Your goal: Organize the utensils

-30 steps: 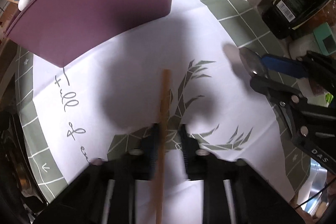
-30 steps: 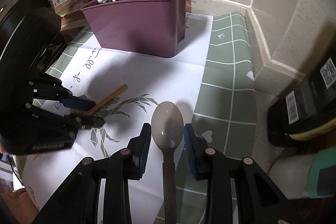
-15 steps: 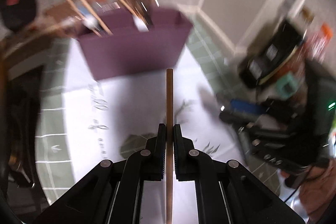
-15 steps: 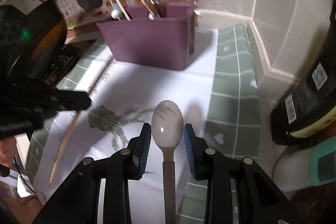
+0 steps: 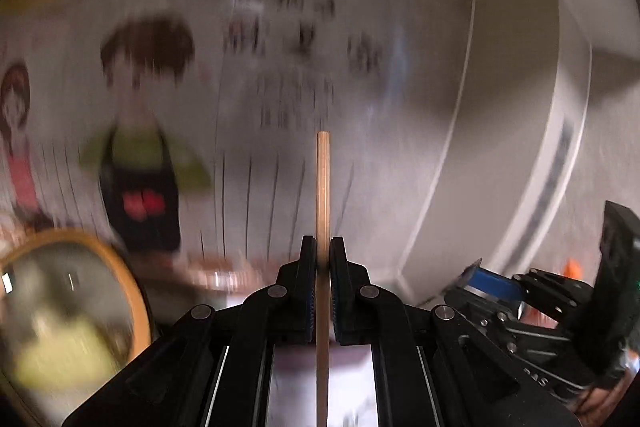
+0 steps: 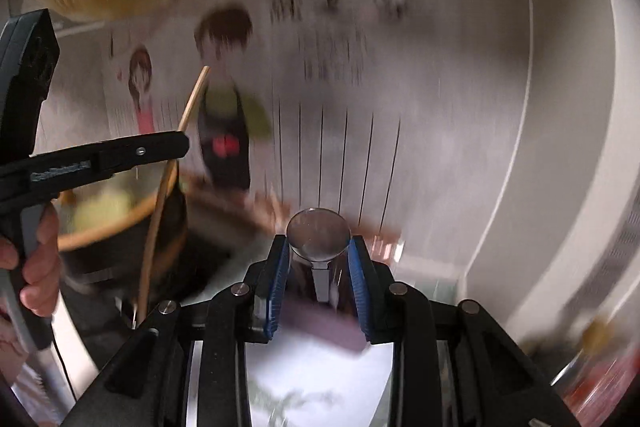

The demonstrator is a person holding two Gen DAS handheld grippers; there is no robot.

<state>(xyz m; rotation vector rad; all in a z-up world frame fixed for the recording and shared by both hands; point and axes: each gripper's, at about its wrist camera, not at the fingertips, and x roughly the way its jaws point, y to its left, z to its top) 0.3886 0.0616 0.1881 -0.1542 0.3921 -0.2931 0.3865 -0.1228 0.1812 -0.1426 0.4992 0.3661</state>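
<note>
My left gripper point(image 5: 322, 247) is shut on a thin wooden stick point(image 5: 323, 187) that points up toward the wall; the stick point(image 6: 194, 99) and the left gripper point(image 6: 176, 145) also show at the left of the right wrist view. My right gripper point(image 6: 318, 247) is shut on a metal spoon point(image 6: 317, 235), bowl upward between the blue pads. The right gripper point(image 5: 480, 275) shows at the lower right of the left wrist view. A blurred edge of the purple utensil bin point(image 6: 320, 327) lies low behind the right fingers. Both views are motion-blurred.
A wall with cartoon stickers point(image 5: 140, 155) fills the background. A round wooden-rimmed lid point(image 5: 72, 307) stands at the left. A white mat with a leaf print point(image 6: 304, 379) lies below. A wall corner point(image 5: 460, 147) runs at the right.
Both grippers have lifted and tilted up from the mat toward the wall. The left gripper closed on the stick and raised it; the bin dropped almost out of view.
</note>
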